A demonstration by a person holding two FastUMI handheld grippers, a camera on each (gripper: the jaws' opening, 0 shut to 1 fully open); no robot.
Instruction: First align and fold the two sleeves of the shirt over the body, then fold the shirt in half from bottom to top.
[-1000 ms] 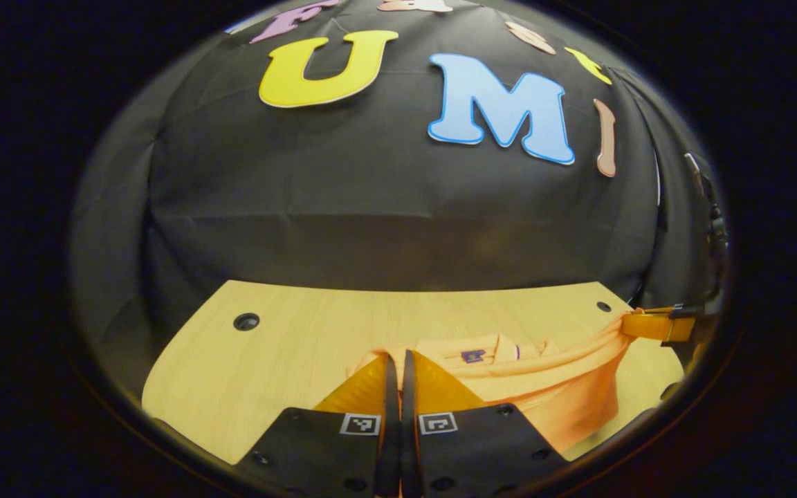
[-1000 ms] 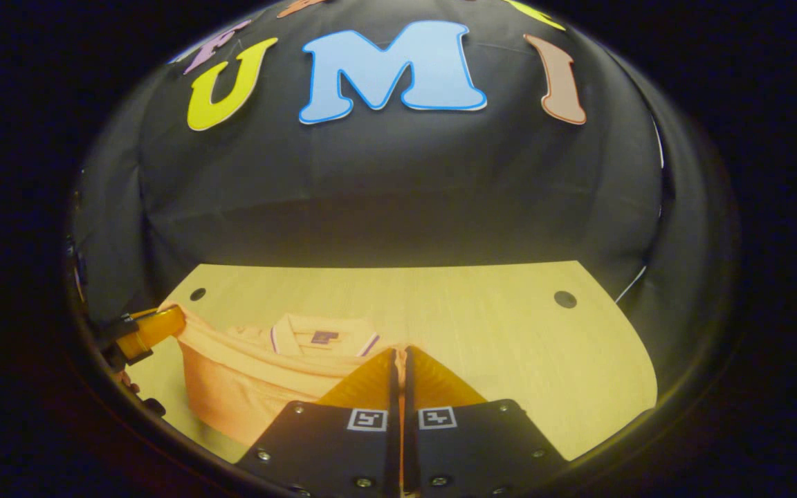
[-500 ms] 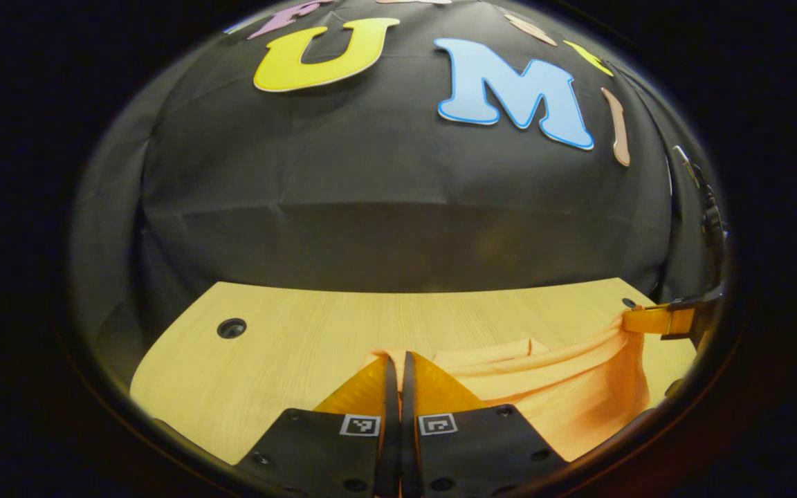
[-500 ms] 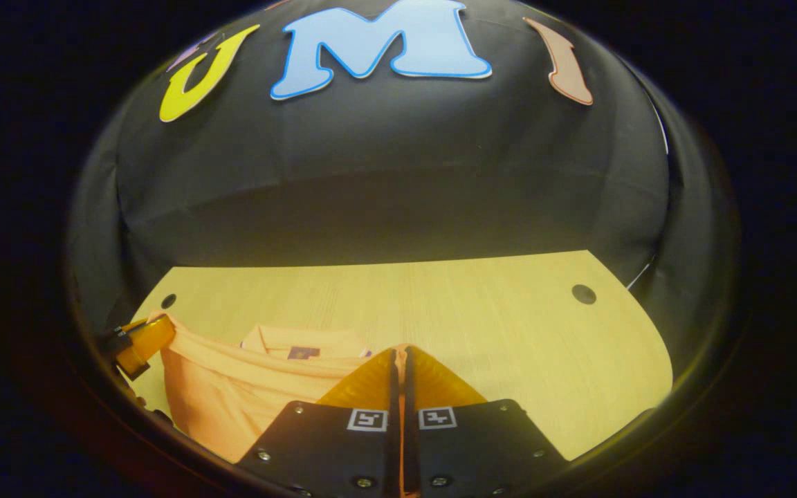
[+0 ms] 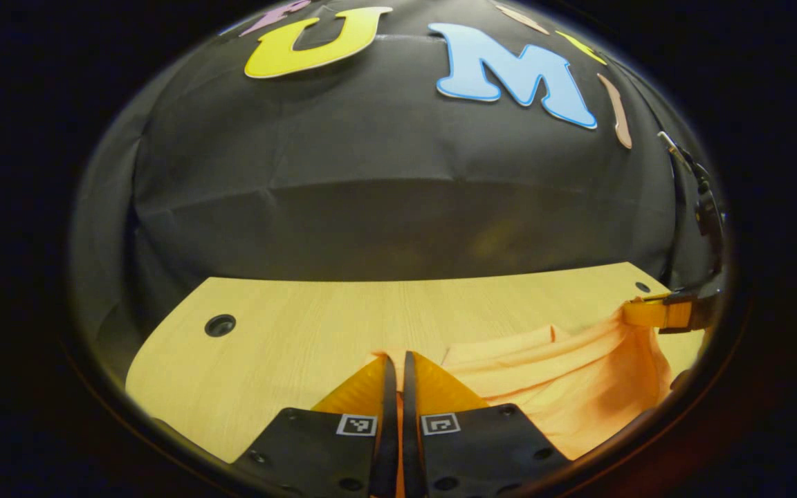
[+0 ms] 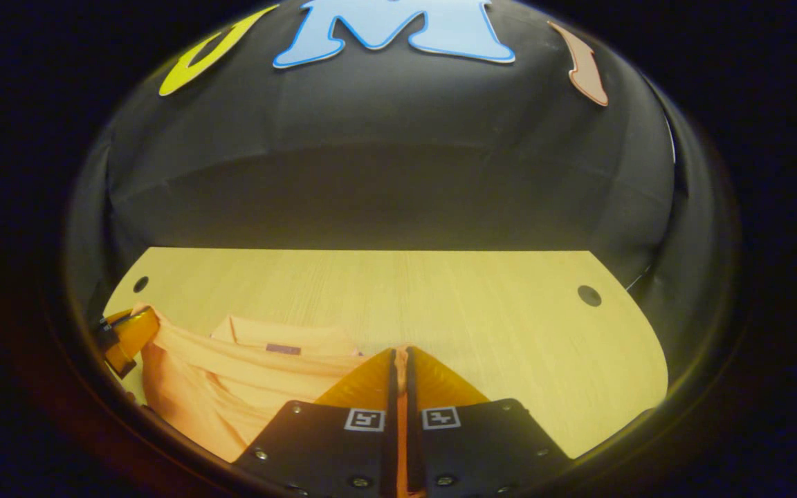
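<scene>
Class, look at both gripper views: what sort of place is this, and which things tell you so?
Probably a staged recording booth, not a home: a black cloth wall backs a bare light-wood table, and each claw, left and right, is shut on an orange shirt.

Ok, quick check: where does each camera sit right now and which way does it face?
Left gripper view: rides the left gripper, facing the booth wall across the table; its shut fingers pinch the shirt, right gripper at far right.
Right gripper view: rides the right gripper, facing the same wall; its fingers pinch the shirt, left gripper at far left.
Shared: shirt, table, both grippers.
</scene>
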